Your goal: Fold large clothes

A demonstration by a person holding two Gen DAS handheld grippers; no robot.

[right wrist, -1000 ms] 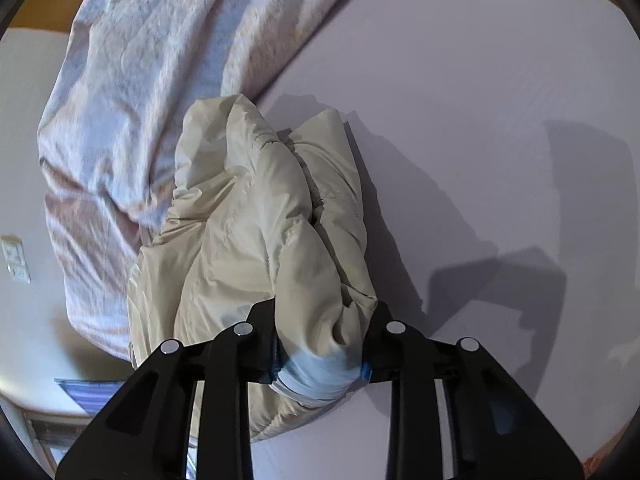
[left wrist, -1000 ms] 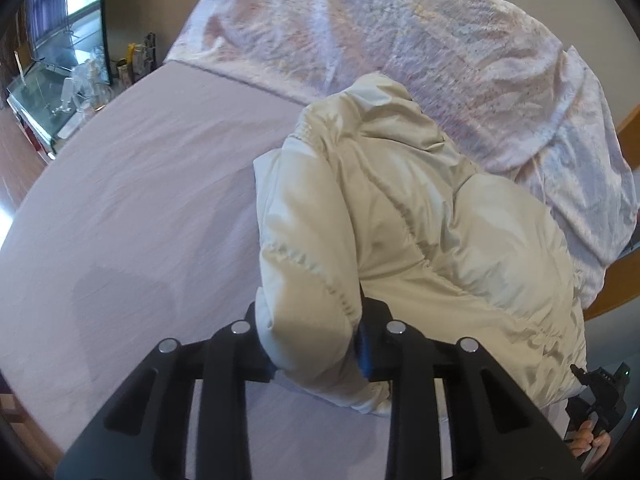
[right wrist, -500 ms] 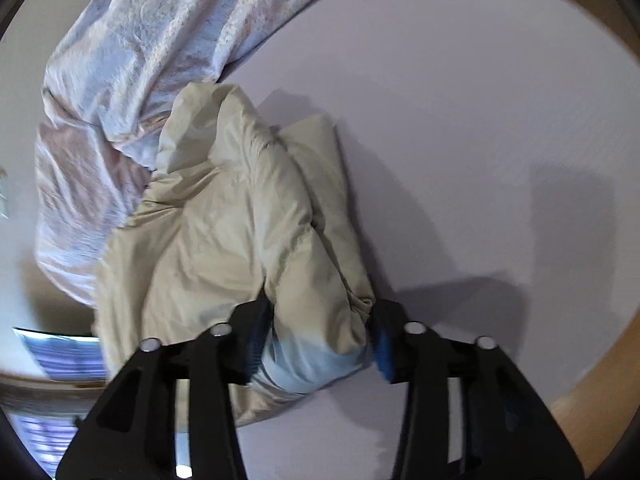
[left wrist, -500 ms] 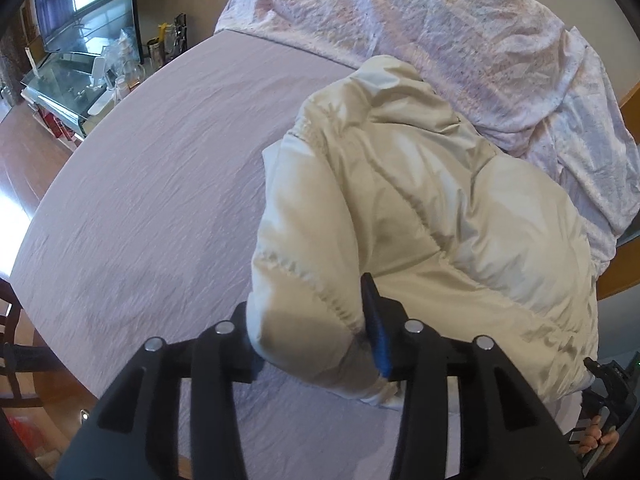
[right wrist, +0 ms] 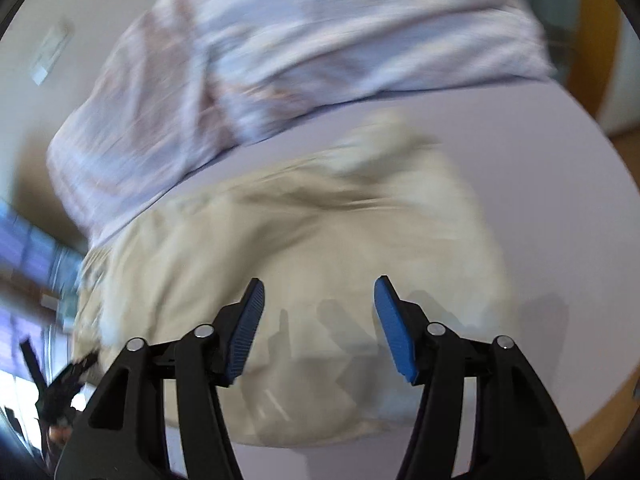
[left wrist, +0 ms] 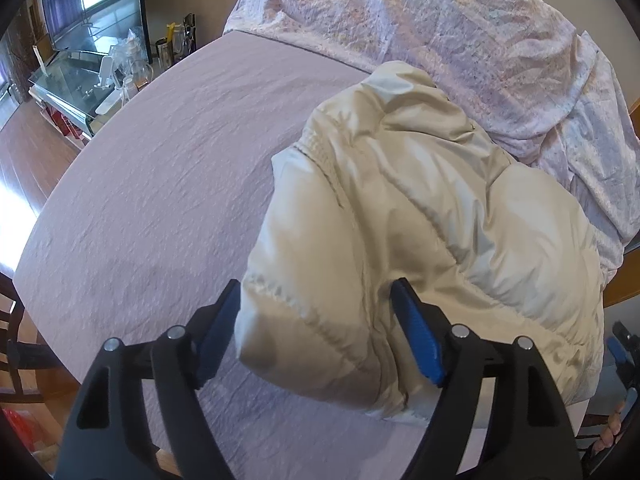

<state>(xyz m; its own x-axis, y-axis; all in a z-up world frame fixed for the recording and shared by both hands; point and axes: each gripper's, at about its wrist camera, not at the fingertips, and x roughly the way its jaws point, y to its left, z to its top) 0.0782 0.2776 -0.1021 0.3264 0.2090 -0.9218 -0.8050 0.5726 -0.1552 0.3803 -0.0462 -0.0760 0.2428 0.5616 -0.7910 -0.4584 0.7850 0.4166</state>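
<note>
In the left wrist view, our left gripper is opening its jaws around the near corner of the cream jacket, folded on the bed. In the blurred right wrist view, our right gripper hangs above the jacket with jaws opening, holding nothing. We should withdraw straight, so the fold is not dragged.

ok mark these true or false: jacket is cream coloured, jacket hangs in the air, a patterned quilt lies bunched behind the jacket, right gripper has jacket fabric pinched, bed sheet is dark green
1. The jacket is cream coloured. True.
2. The jacket hangs in the air. False: it lies bundled on the bed sheet.
3. A patterned quilt lies bunched behind the jacket. True.
4. The right gripper has jacket fabric pinched. False: its jaws are opening with nothing between them, above the jacket.
5. The bed sheet is dark green. False: it is pale lilac.
</note>
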